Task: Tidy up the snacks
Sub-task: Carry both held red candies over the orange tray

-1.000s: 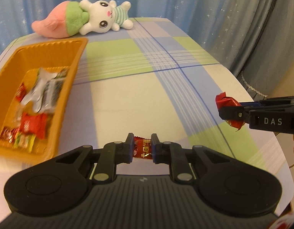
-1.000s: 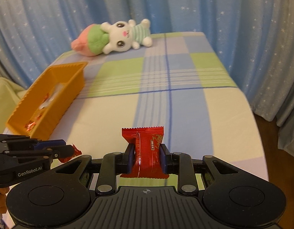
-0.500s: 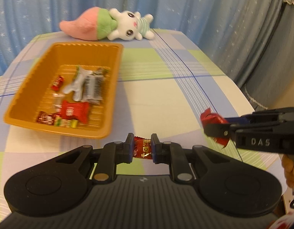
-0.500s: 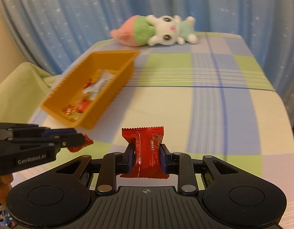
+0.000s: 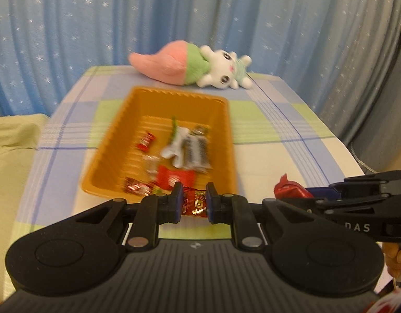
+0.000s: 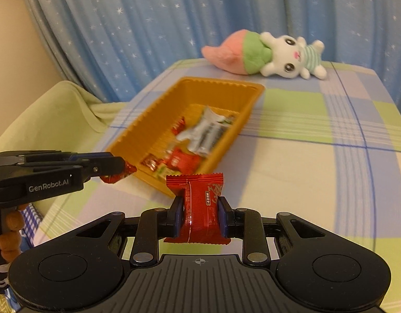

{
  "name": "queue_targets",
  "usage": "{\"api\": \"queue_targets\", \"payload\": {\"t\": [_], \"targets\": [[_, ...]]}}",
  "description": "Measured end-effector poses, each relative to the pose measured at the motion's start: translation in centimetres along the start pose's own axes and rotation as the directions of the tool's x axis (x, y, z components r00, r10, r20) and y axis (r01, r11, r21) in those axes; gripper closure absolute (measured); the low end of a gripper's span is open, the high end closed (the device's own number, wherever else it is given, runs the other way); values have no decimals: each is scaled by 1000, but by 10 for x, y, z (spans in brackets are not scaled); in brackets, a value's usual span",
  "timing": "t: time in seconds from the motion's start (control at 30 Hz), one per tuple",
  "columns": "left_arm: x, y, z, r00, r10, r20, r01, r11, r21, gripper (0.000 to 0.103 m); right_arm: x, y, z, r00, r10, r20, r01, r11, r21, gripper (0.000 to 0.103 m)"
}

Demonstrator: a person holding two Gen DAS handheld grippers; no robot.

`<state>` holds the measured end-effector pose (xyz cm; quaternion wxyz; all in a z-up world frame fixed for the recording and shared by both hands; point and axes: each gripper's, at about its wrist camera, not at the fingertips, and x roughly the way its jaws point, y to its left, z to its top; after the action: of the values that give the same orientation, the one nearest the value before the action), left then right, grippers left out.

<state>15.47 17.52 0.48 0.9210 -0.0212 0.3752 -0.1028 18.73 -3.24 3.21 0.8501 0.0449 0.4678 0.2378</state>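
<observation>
- Since a second ago I have swung both grippers across the table toward the orange tray (image 5: 227, 140); it sat off at the left edge of my left wrist view then, and now it lies straight ahead of that gripper, just past its fingertips.
- The table (image 5: 278, 156), under a checked blue, green and cream cloth, carries the tray toward its left side, near the edge, which is why I bring the snacks in from the near right.
- The tray is the collecting place as I judge it: it already holds a few silver packets (image 5: 192, 148), a flat red packet (image 5: 175, 178) and some small red sweets, all loose on its ribbed floor.
- A plush rabbit (image 6: 276, 54) lies on its side at the far end of the table, well apart from the tray and out of my path.
- My right gripper (image 6: 200, 216) is clamped on a red snack packet (image 6: 200, 203), held upright with its crimped top above the pads, hanging short of the tray's near corner.
- My left gripper (image 5: 194, 204) is pinched nearly closed on a small red sweet (image 5: 195, 203), poised just before the tray's near rim.
- I judge both are held firmly so nothing drops before reaching the tray.
</observation>
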Motion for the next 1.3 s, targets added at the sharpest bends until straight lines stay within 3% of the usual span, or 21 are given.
{"api": "queue_targets", "payload": {"t": [0.27,0.6,1.07,1.3], "targets": [[10,40,26,999,19,47,-20,1000,17,87,25,24,33,999,-1,44,0,1000,25,75],[48,61,55,999,14,49,-16,998,53,87,56,32,64,997,-40,63,36,997,68,75],[95,70,71,1000,0,-3,0,998,68,86,71,22,73,993,-104,54,96,987,131,75],[100,73,72,1000,-12,-23,14,998,68,78,72,21,74,992,-118,51,110,984,144,75]]}}
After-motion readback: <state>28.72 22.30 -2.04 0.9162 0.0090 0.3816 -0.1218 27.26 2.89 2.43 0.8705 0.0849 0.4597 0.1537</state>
